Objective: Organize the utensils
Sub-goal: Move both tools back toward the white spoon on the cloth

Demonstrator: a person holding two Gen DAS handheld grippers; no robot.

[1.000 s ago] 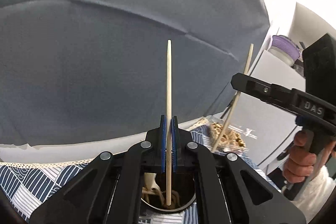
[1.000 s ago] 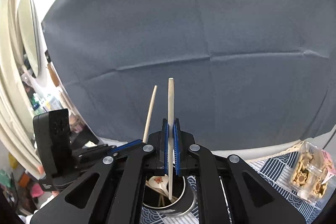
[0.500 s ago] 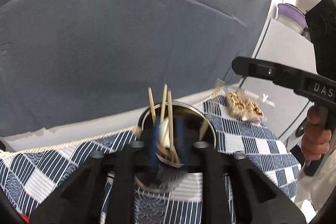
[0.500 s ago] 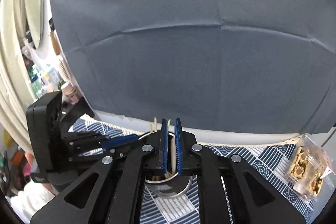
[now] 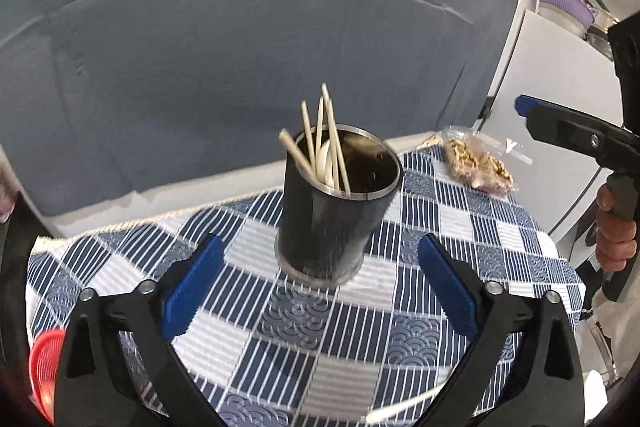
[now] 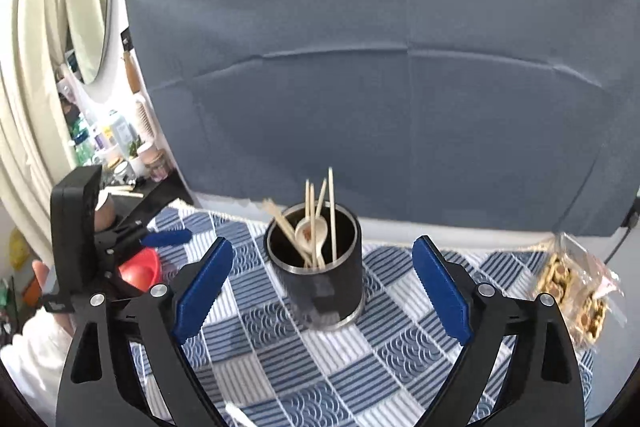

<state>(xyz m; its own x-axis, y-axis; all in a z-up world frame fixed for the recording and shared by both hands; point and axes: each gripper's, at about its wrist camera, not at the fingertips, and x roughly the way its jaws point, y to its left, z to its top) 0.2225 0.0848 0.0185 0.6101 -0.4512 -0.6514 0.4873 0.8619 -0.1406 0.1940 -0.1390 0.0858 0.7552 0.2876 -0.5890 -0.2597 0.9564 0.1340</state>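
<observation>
A dark metal cup (image 5: 334, 223) stands on the blue checked tablecloth (image 5: 360, 339); it also shows in the right wrist view (image 6: 320, 279). Several wooden chopsticks (image 5: 320, 135) and a white spoon (image 6: 308, 233) stand inside it. My left gripper (image 5: 320, 291) is open and empty, pulled back in front of the cup. My right gripper (image 6: 322, 289) is open and empty, also back from the cup. A pale utensil (image 5: 400, 407) lies on the cloth near the front edge.
A clear bag of snacks (image 5: 476, 163) lies at the table's far right corner. A red bowl (image 6: 140, 269) sits at the left edge. A grey backdrop (image 6: 380, 87) hangs behind the table. A white cabinet (image 5: 560, 99) stands to the right.
Both grippers held chopsticks upright over the cup, let them drop in, then opened wide and pulled back and up. The chopsticks now stand in the cup.
</observation>
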